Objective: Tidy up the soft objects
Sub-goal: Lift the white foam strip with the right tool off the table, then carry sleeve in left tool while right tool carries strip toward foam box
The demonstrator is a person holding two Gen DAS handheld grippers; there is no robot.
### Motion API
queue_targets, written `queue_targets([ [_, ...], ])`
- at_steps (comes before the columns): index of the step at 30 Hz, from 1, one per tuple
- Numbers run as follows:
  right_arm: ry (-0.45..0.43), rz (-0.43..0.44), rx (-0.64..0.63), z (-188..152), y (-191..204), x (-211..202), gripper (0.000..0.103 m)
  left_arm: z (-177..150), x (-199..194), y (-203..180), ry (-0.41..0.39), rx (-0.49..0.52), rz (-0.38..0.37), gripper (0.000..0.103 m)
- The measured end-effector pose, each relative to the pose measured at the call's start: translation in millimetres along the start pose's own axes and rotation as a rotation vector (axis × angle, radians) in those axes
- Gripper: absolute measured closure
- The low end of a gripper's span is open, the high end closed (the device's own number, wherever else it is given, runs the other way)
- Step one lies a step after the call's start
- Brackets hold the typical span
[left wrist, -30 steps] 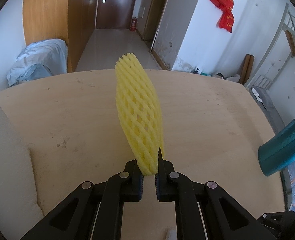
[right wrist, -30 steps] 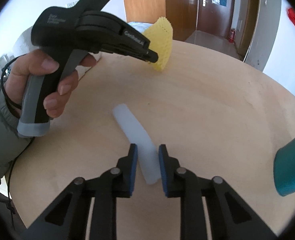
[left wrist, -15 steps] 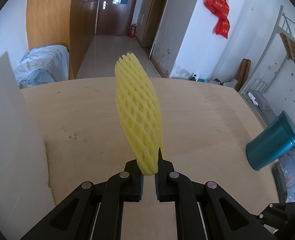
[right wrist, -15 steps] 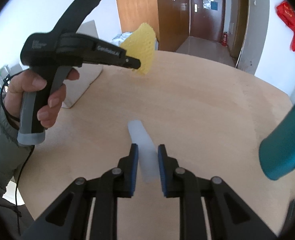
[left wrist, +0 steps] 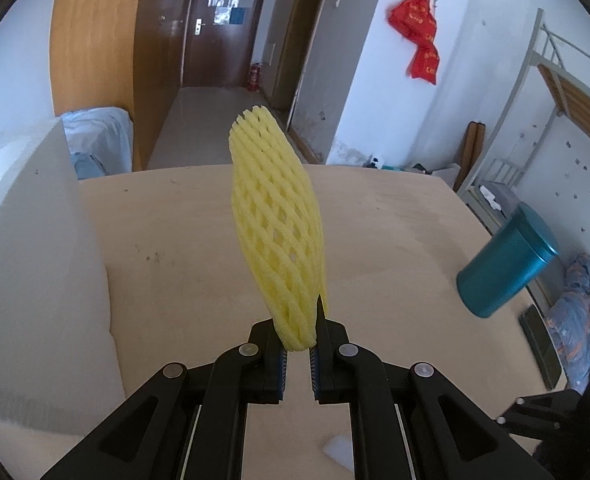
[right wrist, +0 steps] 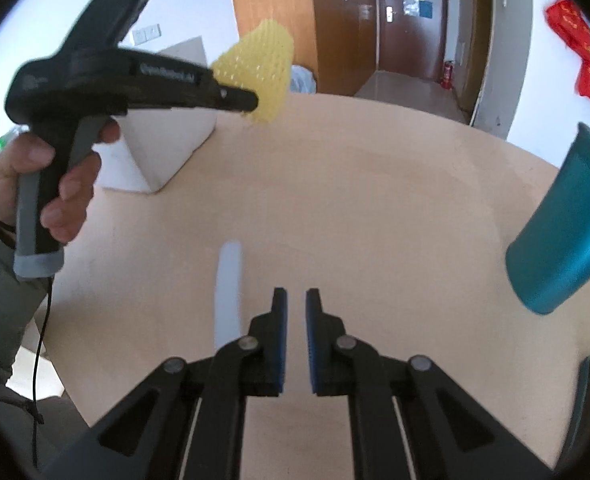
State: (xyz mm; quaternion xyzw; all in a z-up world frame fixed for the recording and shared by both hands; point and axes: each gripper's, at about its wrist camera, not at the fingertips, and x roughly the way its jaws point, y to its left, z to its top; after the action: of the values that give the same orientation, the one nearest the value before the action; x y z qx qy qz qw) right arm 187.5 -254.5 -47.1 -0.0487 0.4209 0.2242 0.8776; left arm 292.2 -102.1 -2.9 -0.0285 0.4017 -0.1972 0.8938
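My left gripper (left wrist: 298, 344) is shut on the lower end of a yellow foam net sleeve (left wrist: 276, 232) and holds it upright above the round wooden table (left wrist: 395, 240). In the right wrist view the left gripper (right wrist: 239, 98) holds the yellow sleeve (right wrist: 261, 72) up near a white foam box (right wrist: 167, 136). A white foam strip (right wrist: 229, 288) lies on the table, just left of my right gripper (right wrist: 295, 308). The right gripper's jaws stand close together with nothing between them.
The white foam box (left wrist: 27, 280) stands at the table's left side. A teal cup (left wrist: 507, 268) stands near the right edge, also in the right wrist view (right wrist: 563, 236). A doorway and corridor lie beyond the table.
The left gripper has lifted the yellow sleeve and moved toward the white box. The right gripper has swung right, so the white strip now lies left of its jaws instead of between them.
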Motion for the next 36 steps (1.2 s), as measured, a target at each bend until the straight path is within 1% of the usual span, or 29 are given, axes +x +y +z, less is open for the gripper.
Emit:
queue_targets([
  [3, 0.02, 0.03, -0.046, 5, 15, 11, 0.09, -4, -8, 3, -0.009, -0.006, -0.009, 0.093],
  [4, 0.025, 0.03, -0.068, 7, 22, 16, 0.088, -4, -10, 4, -0.01, -0.005, -0.008, 0.093],
  [6, 0.042, 0.032, -0.106, 9, 33, 26, 0.078, -6, -14, 6, -0.017, -0.005, -0.002, 0.093],
  [8, 0.039, 0.035, -0.123, 9, 39, 32, 0.054, -7, -17, 9, -0.024, -0.009, -0.004, 0.093],
  [10, 0.031, 0.022, -0.141, 10, 44, 37, 0.046, -10, -20, 11, -0.03, -0.01, -0.006, 0.093],
  [15, 0.055, 0.007, -0.143, 10, 44, 48, 0.046, -16, -27, 12, -0.043, -0.009, -0.009, 0.093],
  [19, 0.077, -0.029, -0.166, 5, 53, 57, 0.046, -19, -32, 12, -0.05, -0.007, -0.019, 0.093],
  [22, 0.104, -0.02, -0.169, 2, 56, 63, 0.046, -21, -38, 14, -0.056, -0.007, -0.018, 0.093],
  [25, 0.104, -0.027, -0.169, 3, 56, 62, 0.047, -21, -42, 16, -0.062, -0.01, -0.016, 0.093],
  [26, 0.103, -0.025, -0.166, 3, 56, 62, 0.054, -22, -44, 17, -0.064, -0.012, -0.015, 0.093],
  [27, 0.104, -0.028, -0.165, 3, 57, 62, 0.058, -22, -45, 17, -0.066, -0.013, -0.014, 0.093],
  [29, 0.11, -0.028, -0.159, 3, 58, 60, 0.072, -23, -48, 18, -0.069, -0.013, -0.012, 0.093],
  [31, 0.112, -0.044, -0.163, 1, 59, 58, 0.078, -24, -51, 17, -0.075, -0.011, -0.014, 0.093],
  [36, 0.1, -0.049, -0.146, -2, 58, 52, 0.085, -27, -61, 15, -0.093, -0.011, -0.016, 0.093],
])
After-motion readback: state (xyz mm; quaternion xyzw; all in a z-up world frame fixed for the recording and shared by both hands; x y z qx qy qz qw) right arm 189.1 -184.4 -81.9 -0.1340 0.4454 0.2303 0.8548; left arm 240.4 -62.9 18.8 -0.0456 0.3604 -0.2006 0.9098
